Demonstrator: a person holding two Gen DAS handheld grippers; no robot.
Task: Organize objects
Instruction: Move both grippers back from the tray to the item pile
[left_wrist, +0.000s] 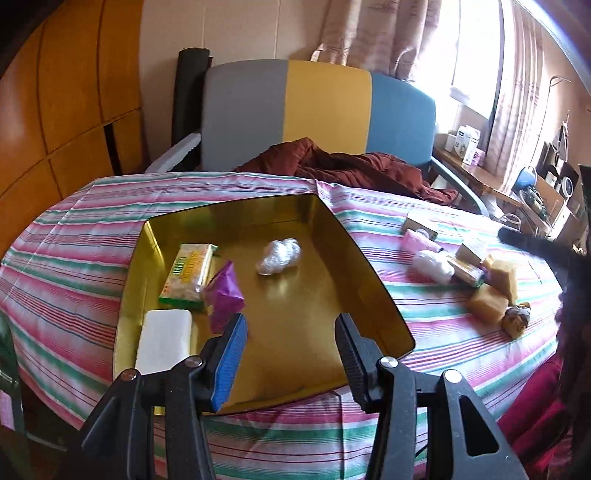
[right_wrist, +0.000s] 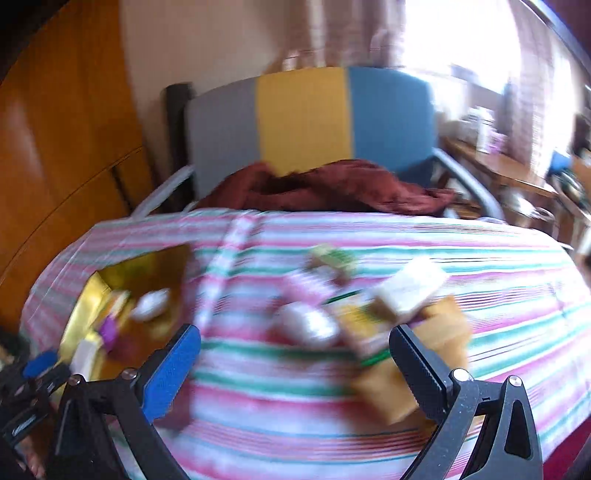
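A gold tin tray (left_wrist: 373, 280) lies on the striped cloth. It holds a green-yellow snack pack (left_wrist: 188, 273), a purple packet (left_wrist: 223, 295), a white block (left_wrist: 166, 339) and a crumpled clear wrap (left_wrist: 279, 256). My left gripper (left_wrist: 291, 328) is open and empty over the tray's near edge. To the right lies a pile of items: tan sponges (left_wrist: 487, 302), a white wrap (left_wrist: 432, 266), a pink packet (left_wrist: 419, 240), small boxes (left_wrist: 419, 223). The right wrist view is blurred. My right gripper (right_wrist: 295, 347) is open and empty above the cloth, with the pile (right_wrist: 369, 314) just ahead and the tray (right_wrist: 85, 317) at left.
A chair with a grey, yellow and blue back (left_wrist: 317, 110) stands behind the table with a dark red cloth (left_wrist: 351, 166) on it. A wooden wardrobe (left_wrist: 55, 110) is at left. A cluttered desk (left_wrist: 517, 177) stands by the window at right.
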